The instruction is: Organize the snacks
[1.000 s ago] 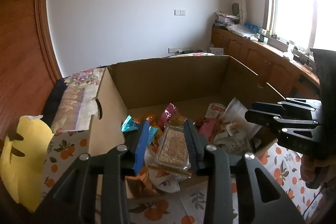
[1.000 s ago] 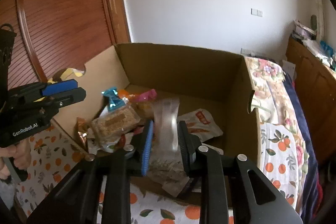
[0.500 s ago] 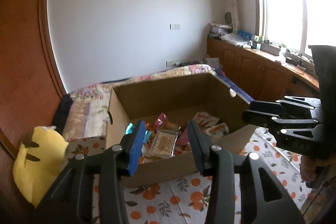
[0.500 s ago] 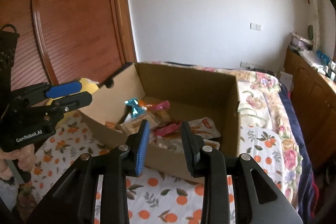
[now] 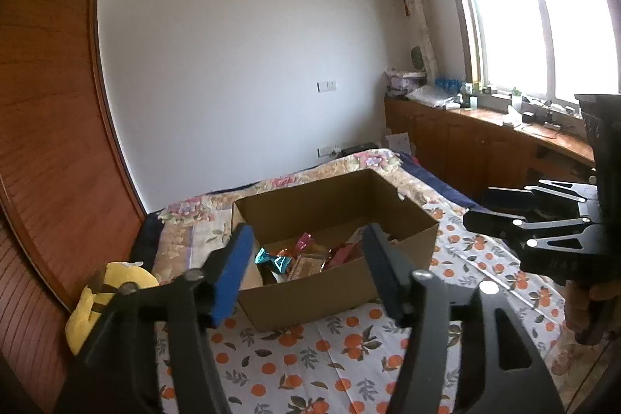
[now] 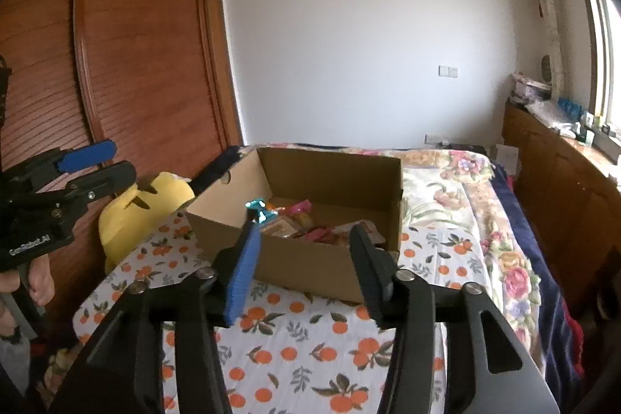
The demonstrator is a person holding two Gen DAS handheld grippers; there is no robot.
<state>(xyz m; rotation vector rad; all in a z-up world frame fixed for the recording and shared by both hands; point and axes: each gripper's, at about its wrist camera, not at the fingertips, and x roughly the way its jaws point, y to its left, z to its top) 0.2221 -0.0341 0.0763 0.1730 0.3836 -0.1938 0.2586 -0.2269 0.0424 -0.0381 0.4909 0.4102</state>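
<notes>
On the orange-print bed cover [image 5: 349,348], cardboard box [image 5: 333,282] holding wrapped snacks [image 5: 306,258]; left claw [image 5: 306,270] and right claw [image 6: 302,262] both spread apart, empty, hovering near it.

You get daylight from the window [image 5: 543,22] on the right; its panes blow out to white glare. The white wall [image 5: 240,72] is evenly bright, while the wardrobe [image 6: 128,64] on the left sits dimmer. Both fisheye views bend straight lines and darken to black at the corners. Focus is slightly soft throughout.
</notes>
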